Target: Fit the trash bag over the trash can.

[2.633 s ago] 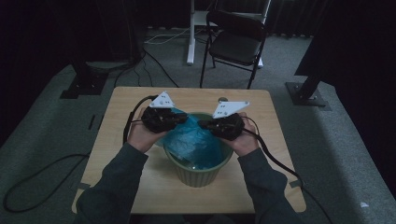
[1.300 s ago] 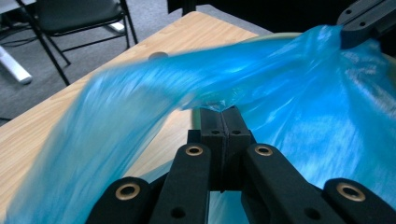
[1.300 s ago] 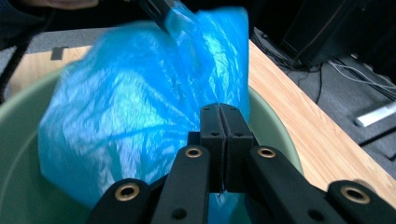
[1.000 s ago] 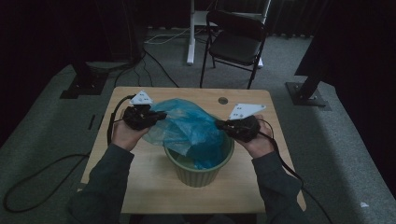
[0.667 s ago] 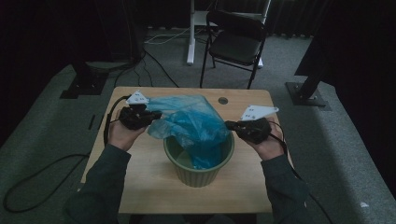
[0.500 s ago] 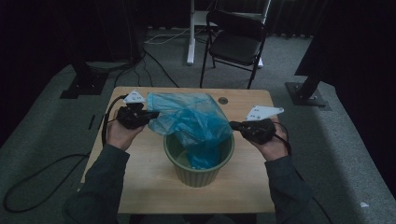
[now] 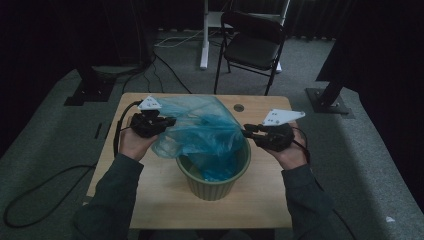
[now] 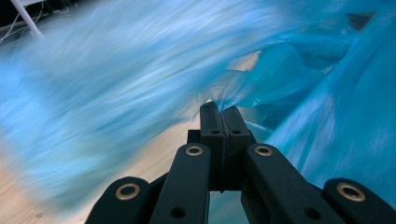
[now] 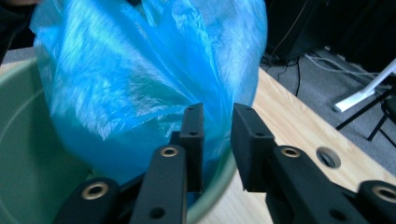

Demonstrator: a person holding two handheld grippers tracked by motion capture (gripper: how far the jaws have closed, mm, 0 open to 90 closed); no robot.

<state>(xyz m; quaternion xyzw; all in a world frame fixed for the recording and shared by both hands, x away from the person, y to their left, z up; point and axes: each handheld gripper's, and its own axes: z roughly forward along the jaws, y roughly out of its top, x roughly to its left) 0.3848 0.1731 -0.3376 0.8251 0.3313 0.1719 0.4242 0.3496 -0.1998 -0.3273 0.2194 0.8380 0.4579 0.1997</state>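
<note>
Blue bag drapes over and hides much of green bin.

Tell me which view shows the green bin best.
The high view: the whole green bin stands on the table, rim and ribbed wall visible, with the blue bag partly inside. The right gripper view shows just a stretch of rim and inner wall at its left edge. In the left gripper view, blurred bag hides it.
</note>
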